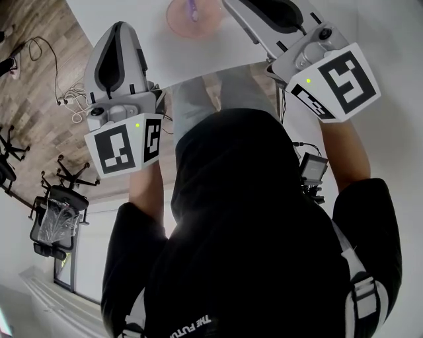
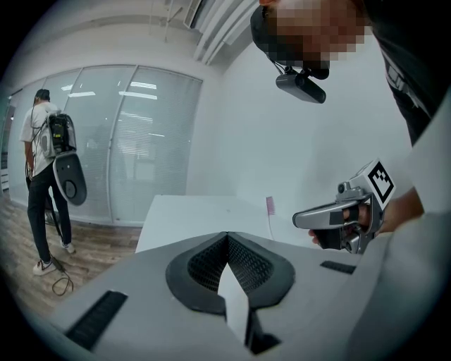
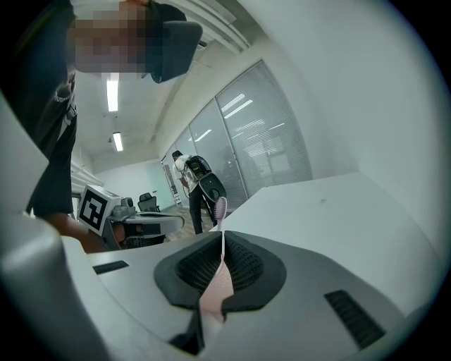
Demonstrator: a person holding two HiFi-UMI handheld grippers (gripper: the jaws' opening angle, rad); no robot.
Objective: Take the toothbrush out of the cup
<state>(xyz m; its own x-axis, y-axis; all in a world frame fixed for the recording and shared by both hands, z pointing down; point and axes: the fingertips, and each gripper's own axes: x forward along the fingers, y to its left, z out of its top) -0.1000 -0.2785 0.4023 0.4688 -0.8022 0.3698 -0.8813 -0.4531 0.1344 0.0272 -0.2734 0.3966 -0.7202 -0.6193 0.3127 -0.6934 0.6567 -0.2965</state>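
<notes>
Nothing is done yet: the toothbrush (image 3: 220, 209) stands in the pink cup (image 1: 192, 18) back from the tabletop's (image 3: 338, 204) near edge, the right hand-held gripper (image 3: 223, 238) aimed at it, closed and empty, the left hand-held gripper (image 2: 227, 236) likewise.

You wear a black top (image 1: 244, 218) whose sleeves stop short of the forearms, with white lettering (image 1: 192, 325) near its hem. A pale grey strap (image 1: 362, 290) with a buckle crosses your right shoulder. Your trousers (image 1: 198, 99) are light grey. A small black device (image 1: 312, 173) with a cable sits at your right side, and a black camera (image 2: 301, 86) is mounted at your head. The left tool (image 2: 227, 240) and right tool (image 3: 220, 240) have light grey shells, black ribbed pads and a white marker cube (image 1: 125, 146) with a green light (image 1: 137, 125).
</notes>
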